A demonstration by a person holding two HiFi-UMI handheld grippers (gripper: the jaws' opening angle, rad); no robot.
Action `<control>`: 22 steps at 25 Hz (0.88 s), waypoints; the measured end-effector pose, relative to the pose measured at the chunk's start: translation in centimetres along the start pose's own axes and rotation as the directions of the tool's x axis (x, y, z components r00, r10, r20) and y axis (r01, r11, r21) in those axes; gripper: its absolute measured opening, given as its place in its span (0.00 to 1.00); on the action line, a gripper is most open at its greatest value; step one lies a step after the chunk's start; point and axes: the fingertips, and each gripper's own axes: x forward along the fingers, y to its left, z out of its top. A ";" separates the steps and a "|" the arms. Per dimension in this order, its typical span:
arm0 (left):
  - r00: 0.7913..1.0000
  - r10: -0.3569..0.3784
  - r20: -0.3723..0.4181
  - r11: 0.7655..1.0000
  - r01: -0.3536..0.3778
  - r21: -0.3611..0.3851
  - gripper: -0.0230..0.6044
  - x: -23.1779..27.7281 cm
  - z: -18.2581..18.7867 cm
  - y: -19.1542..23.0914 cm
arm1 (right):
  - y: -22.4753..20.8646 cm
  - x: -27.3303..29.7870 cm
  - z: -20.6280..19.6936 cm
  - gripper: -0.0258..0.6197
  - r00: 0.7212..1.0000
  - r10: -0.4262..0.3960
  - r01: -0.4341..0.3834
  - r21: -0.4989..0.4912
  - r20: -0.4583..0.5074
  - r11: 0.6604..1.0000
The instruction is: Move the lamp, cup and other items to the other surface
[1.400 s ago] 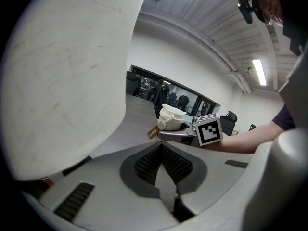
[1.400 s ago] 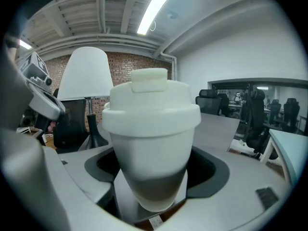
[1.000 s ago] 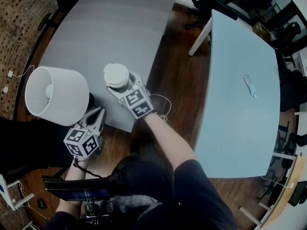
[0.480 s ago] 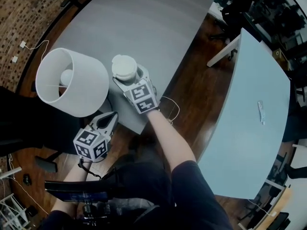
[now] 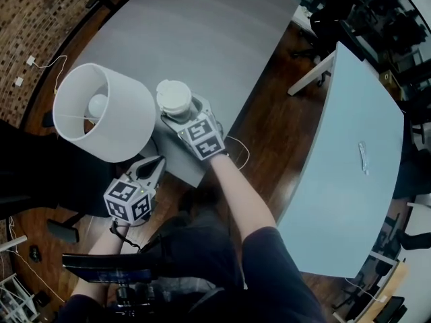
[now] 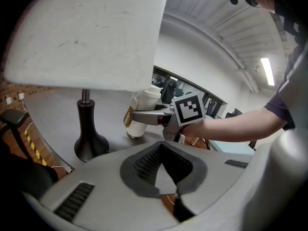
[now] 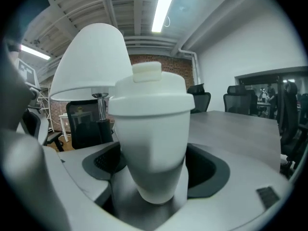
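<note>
Lamp (image 5: 104, 111) stands just beside cup (image 5: 174, 97) on grey table (image 5: 182, 32).

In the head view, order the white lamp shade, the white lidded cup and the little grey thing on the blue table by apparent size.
Largest: white drum lamp shade, by far.
Next: white lidded cup.
Smallest: small grey flat object on the pale blue table; it lies farther off, so its true size is unsure.

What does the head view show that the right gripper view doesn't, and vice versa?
Head view only: the pale blue table and the shut left gripper. Right gripper view only: the ceiling light, and the gaps between the cup and the jaws of the right gripper, which have just been opening. Both: the cup, the lamp and the grey table.
</note>
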 end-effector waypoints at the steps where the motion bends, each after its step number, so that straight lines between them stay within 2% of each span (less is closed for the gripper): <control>1: 1.000 -0.006 0.002 1.000 0.006 0.003 0.04 -0.1 0.1 -0.1 | 0.0 -0.4 0.2 0.70 1.000 -0.004 0.004 -0.009 -0.001 1.000; 5: 0.999 -0.047 0.012 0.999 0.047 -0.009 0.04 -0.6 0.5 -0.5 | 0.3 -2.7 1.2 0.71 1.000 0.005 -0.006 -0.017 -0.022 1.000; 9: 0.995 -0.099 0.024 0.995 0.098 0.013 0.04 -1.5 1.3 -1.3 | 1.4 -5.3 2.5 0.71 0.999 -0.007 0.006 -0.007 -0.038 1.000; 13: 0.983 -0.175 0.049 0.984 0.173 0.038 0.04 -2.8 2.1 -4.0 | 3.7 -9.9 4.3 0.71 1.000 -0.010 0.012 0.068 -0.026 0.998; 16: 0.958 -0.283 0.054 0.957 0.278 0.079 0.04 -1.6 2.7 -7.1 | 3.3 -14.7 5.5 0.70 0.996 -0.077 0.071 0.153 0.037 0.986; 17: 0.948 -0.315 0.052 0.947 0.310 0.089 0.04 -1.4 2.8 -8.0 | 3.5 -16.2 6.0 0.65 0.994 -0.098 0.087 0.174 0.057 0.981; 22: 0.896 -0.444 0.015 0.889 0.438 0.135 0.04 1.0 3.0 -13.3 | 3.2 -24.4 6.0 0.64 0.963 -0.251 0.225 0.220 0.099 0.949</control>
